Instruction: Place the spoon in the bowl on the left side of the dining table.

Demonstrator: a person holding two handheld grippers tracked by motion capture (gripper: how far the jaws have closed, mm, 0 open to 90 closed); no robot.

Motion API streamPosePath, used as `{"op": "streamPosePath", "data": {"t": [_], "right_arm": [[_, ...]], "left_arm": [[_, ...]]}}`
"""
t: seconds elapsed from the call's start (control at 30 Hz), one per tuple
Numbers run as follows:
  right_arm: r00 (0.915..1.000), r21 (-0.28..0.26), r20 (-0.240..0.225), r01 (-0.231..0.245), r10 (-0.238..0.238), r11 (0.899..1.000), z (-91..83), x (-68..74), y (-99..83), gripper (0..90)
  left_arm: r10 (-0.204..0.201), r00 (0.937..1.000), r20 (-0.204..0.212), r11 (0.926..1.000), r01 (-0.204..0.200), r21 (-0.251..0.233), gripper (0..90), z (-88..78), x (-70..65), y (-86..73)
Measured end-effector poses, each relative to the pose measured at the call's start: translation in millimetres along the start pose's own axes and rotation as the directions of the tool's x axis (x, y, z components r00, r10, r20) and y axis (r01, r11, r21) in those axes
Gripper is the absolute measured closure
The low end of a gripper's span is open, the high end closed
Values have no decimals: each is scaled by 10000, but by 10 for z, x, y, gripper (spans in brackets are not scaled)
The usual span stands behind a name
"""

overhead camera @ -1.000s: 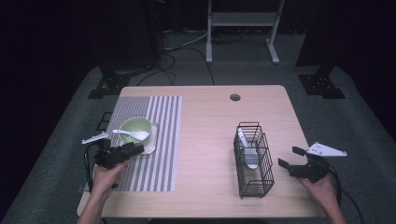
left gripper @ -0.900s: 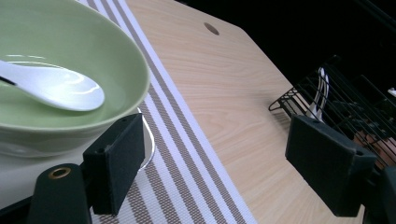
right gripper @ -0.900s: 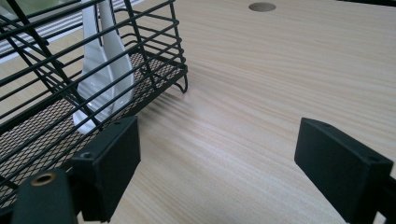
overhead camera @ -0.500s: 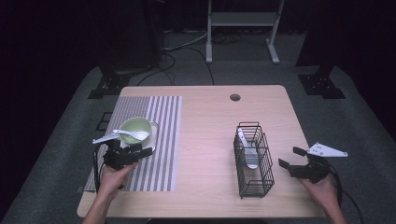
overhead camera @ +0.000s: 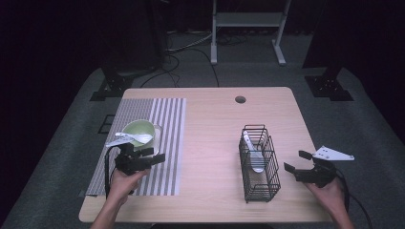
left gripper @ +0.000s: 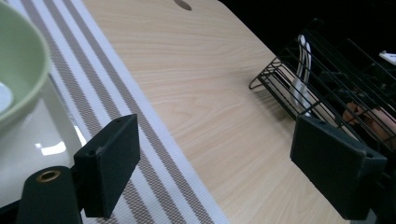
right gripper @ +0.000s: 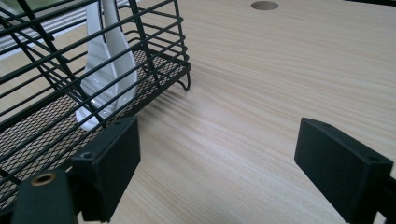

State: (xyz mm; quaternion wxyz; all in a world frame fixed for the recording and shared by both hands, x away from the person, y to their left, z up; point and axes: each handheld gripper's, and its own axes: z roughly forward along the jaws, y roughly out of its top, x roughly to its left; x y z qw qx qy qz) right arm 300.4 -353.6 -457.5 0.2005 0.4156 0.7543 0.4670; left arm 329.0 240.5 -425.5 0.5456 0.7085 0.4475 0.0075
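High view: my left gripper is spread over the striped placemat, beside the green bowl holding a white spoon. My right gripper is spread, empty, right of the black wire basket.

Left gripper view: jaws apart, nothing between them; bowl at left.

Right gripper view: jaws apart over bare table; a white spoon lies in the basket.

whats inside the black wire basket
A white ceramic spoon lies inside the black wire basket, bowl end toward the person, on its mesh floor. Nothing else shows through the wires, though the near end is partly screened by them.
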Motion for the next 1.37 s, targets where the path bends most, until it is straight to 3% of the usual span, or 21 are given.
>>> {"op": "streamPosePath", "data": {"t": [0.47,0.87,1.37], "right_arm": [[10000,-8,18,-30,30,10000,-20,-8,-13,133],[10000,5,6,-17,17,10000,-22,-5,-18,133],[10000,57,-18,-67,68,10000,-20,-11,-34,133]], "left_arm": [[452,9978,483,9975,-478,527,149,218,-221,-44],[641,9962,583,9934,-693,917,149,326,-304,-126],[768,9954,569,9866,-841,1396,149,431,-309,-228]]}}
